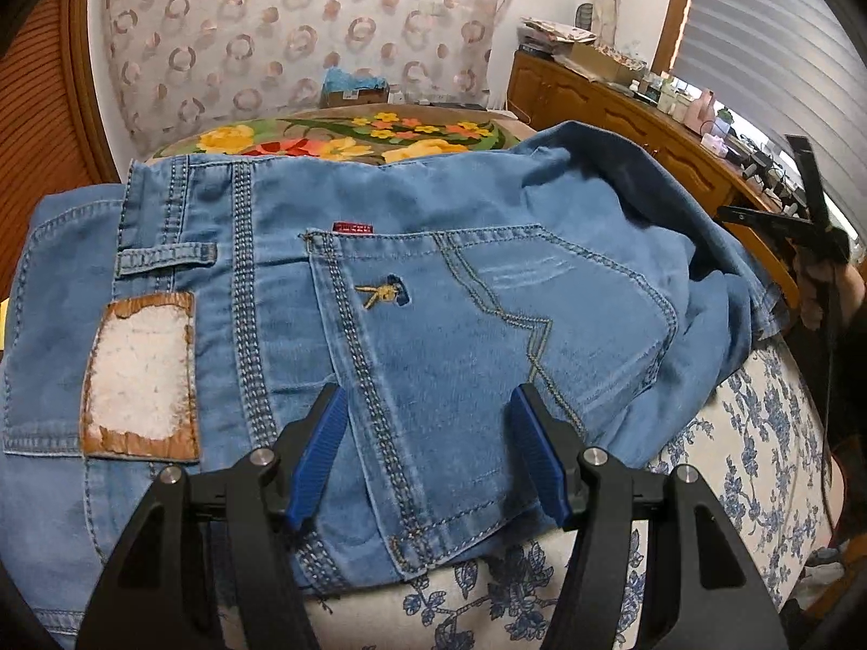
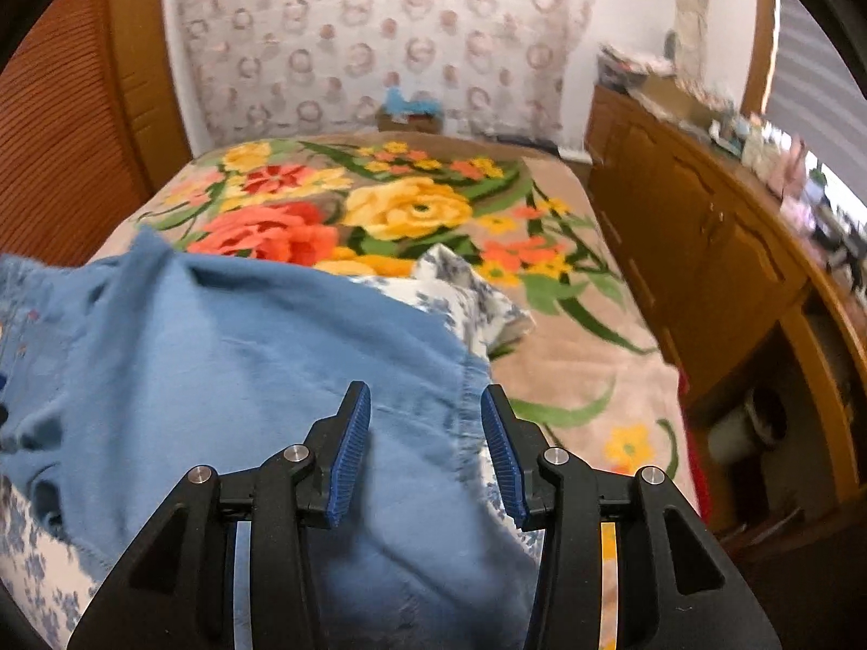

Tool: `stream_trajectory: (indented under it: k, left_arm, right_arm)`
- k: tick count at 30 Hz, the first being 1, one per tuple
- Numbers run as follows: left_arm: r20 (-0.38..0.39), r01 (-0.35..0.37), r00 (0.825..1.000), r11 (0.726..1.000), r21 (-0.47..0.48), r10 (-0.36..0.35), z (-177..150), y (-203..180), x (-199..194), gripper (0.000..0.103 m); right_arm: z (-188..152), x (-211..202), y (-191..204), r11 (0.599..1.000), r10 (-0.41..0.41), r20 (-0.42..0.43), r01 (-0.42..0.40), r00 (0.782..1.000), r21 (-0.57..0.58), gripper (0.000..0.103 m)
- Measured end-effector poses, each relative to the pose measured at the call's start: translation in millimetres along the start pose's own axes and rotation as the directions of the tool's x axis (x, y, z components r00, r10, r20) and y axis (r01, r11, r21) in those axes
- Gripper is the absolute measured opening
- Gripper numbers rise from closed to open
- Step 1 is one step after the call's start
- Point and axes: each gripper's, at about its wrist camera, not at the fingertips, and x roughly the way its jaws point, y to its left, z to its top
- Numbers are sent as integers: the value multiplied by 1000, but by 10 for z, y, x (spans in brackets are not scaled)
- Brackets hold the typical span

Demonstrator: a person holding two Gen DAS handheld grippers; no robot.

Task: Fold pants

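Observation:
Light blue jeans [image 1: 433, 292] lie on the bed, seat side up, with a back pocket [image 1: 487, 336] and a worn leather patch [image 1: 141, 374] showing. My left gripper [image 1: 428, 406] is open just above the pocket, holding nothing. In the right wrist view the jeans' leg fabric [image 2: 244, 357] lies bunched, with its hem [image 2: 466, 411] between the blue pads. My right gripper [image 2: 425, 406] is open over that hem and grips nothing. The right gripper also shows in the left wrist view [image 1: 813, 238], at the far right beyond the jeans.
A blue-and-white floral sheet [image 1: 748, 433] lies under the jeans, on a bright flowered blanket [image 2: 412, 211]. A wooden cabinet [image 2: 704, 249] with clutter on top runs along the right side. A patterned cushion [image 1: 303, 27] stands at the bed's far end.

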Motion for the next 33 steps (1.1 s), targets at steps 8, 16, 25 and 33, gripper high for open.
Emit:
stream_trajectory:
  k: [8,16,25,33]
  left_arm:
    - [0,-5,1000,1000,8,5,-29,-11,33,62]
    - [2,-7,1000,1000,10,7,-18,-16,51,62]
    - [3,-9,1000,1000,12,9,-17,-17,57,62]
    - [4,-7,1000,1000,10,7,-16,-23,57,62]
  right_arm:
    - [28,421,-243,984,110,-102,-94,989,153,43]
    - [79,513,-364,933,243,-105,-203,964,296,24]
    - [282,299,-195,977,123,-23,-117,992,177,4]
    - [462,140,-105,991,19,43,-25,999,135,13]
